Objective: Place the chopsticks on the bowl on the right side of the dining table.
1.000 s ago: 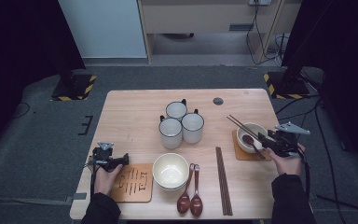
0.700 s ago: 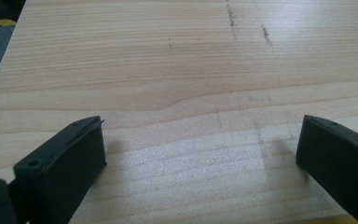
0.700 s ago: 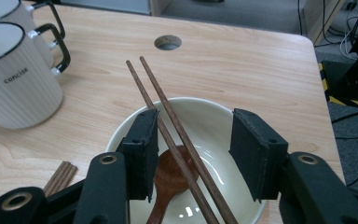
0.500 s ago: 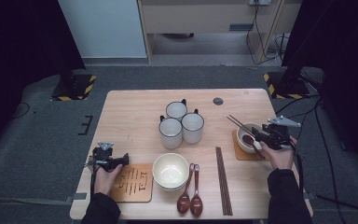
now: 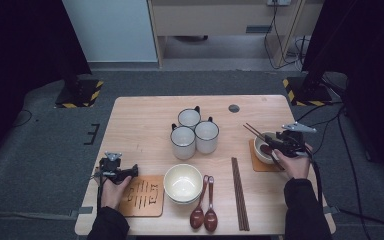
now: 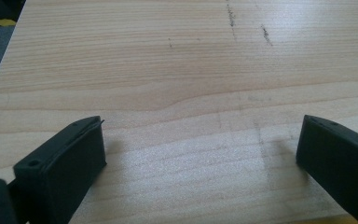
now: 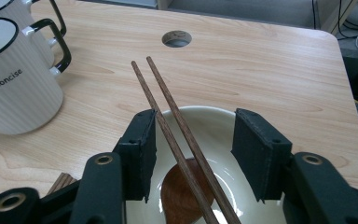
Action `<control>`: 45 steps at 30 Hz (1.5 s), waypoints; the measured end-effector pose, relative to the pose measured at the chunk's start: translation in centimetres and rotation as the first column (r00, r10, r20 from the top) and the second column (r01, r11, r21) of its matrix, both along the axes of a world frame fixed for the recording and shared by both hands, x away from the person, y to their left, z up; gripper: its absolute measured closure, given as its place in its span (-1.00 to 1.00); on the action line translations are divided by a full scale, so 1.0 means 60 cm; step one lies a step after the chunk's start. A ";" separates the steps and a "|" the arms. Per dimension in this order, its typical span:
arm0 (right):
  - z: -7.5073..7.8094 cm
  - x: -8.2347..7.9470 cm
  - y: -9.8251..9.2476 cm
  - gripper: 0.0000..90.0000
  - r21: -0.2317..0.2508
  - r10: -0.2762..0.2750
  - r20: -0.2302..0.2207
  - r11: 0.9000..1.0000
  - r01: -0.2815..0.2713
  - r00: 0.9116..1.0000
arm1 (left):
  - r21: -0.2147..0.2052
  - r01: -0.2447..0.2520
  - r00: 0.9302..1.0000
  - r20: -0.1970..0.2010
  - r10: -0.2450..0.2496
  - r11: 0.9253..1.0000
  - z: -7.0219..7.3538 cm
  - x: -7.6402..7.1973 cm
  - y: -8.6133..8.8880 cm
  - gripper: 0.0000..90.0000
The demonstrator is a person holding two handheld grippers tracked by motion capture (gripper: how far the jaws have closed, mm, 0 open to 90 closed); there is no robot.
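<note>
My right claw [image 7: 193,154] has just been opening, its jaws apart astride the two brown wooden chopsticks [image 7: 177,135] lying across the small cream bowl [image 5: 265,148] at the worktop's [image 5: 145,125] three o'clock. My left claw [image 6: 200,149] gapes, holding nothing.

I see the pair of thin dark-brown wooden chopsticks [image 7: 177,135] lying side by side across the rim of the small cream ceramic bowl [image 7: 214,119], tips jutting past its far edge over the bench. A reddish-brown wooden spoon [image 7: 179,193] rests inside the bowl beneath them.
</note>
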State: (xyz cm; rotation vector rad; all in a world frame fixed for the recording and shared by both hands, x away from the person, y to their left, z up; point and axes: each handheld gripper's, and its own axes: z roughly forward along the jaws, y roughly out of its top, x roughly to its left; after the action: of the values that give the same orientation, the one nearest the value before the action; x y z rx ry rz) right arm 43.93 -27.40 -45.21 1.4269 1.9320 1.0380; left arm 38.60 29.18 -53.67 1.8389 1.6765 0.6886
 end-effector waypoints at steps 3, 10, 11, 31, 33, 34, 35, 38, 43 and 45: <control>-0.007 0.004 -0.001 0.09 0.006 0.003 -0.018 1.000 -0.003 1.000 | -0.001 0.000 1.000 0.000 0.000 1.000 0.000 0.000 0.000 -0.99; -0.017 0.009 -0.004 0.10 0.009 0.003 -0.038 1.000 -0.002 0.999 | 0.000 0.000 1.000 0.000 0.000 1.000 0.000 0.000 0.000 -0.99; -0.017 0.009 -0.003 0.09 0.010 0.008 -0.040 1.000 -0.007 0.999 | 0.000 0.000 1.000 -0.001 0.000 1.000 0.000 0.000 0.000 -0.99; -0.027 0.014 0.009 0.15 0.003 0.082 -0.095 0.997 -0.082 0.992 | 0.000 0.000 1.000 0.000 0.000 1.000 0.000 0.000 0.000 -0.99; -0.027 0.014 0.009 0.18 0.001 0.090 -0.100 0.996 -0.090 0.991 | 0.000 0.000 1.000 0.000 0.000 1.000 0.000 0.000 0.000 -0.99; -0.027 0.014 0.009 0.18 0.001 0.092 -0.103 0.996 -0.092 0.990 | 0.000 0.000 1.000 0.000 0.000 1.000 0.000 0.000 0.000 -0.99; -0.027 0.014 0.009 0.18 0.001 0.092 -0.103 0.996 -0.092 0.990 | 0.000 0.000 1.000 0.000 0.000 1.000 0.000 0.000 0.000 -0.99; -0.025 0.012 0.010 0.20 0.002 0.104 -0.107 0.995 -0.104 0.989 | 0.000 0.000 1.000 0.000 0.000 1.000 0.000 0.000 0.000 -0.99; -0.024 0.010 0.010 0.23 -0.004 0.125 -0.118 0.992 -0.127 0.985 | 0.000 0.000 1.000 0.000 0.000 1.000 0.000 0.000 0.000 -0.99; -0.024 0.009 0.012 0.23 -0.010 0.137 -0.124 0.990 -0.139 0.983 | 0.000 0.000 1.000 0.000 0.000 1.000 0.000 0.000 0.000 -0.99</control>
State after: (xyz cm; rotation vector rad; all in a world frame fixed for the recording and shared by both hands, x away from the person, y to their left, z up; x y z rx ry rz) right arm 44.47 -26.68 -46.65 1.3923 2.1497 1.0113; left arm 38.60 29.18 -53.67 1.8388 1.6766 0.6885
